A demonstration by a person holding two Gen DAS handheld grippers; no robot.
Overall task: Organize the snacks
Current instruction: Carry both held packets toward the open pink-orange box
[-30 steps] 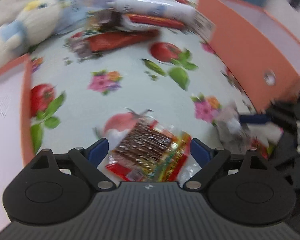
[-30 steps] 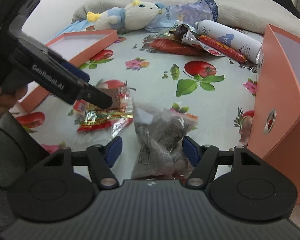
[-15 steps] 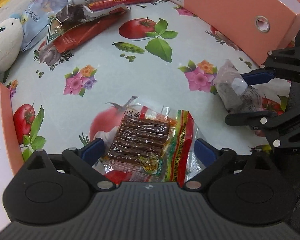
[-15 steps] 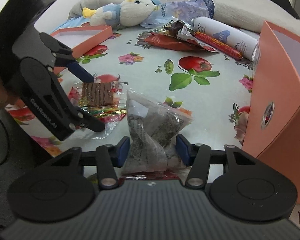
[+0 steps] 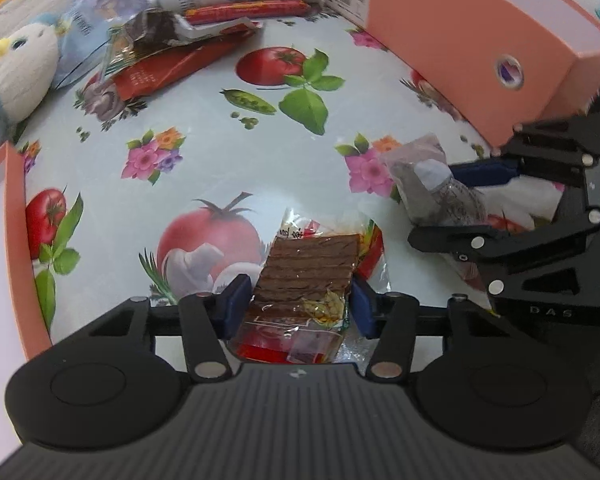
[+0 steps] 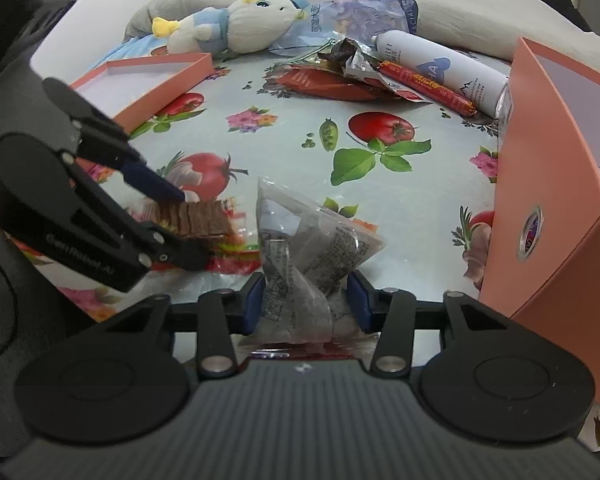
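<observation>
the left gripper (image 5: 302, 300) jaws squeezed the brown snack pack (image 5: 312, 268); the right gripper (image 6: 306, 300) jaws pinched the grey bag (image 6: 304, 256); the thin, slippery wrappers could slide out when lifted.

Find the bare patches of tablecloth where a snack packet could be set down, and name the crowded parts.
Free: the middle tablecloth, bordered by the shallow lid, the tall orange box and the far heap. Crowded: that heap of wrappers, sausage and bottle; also around both tongs.
</observation>
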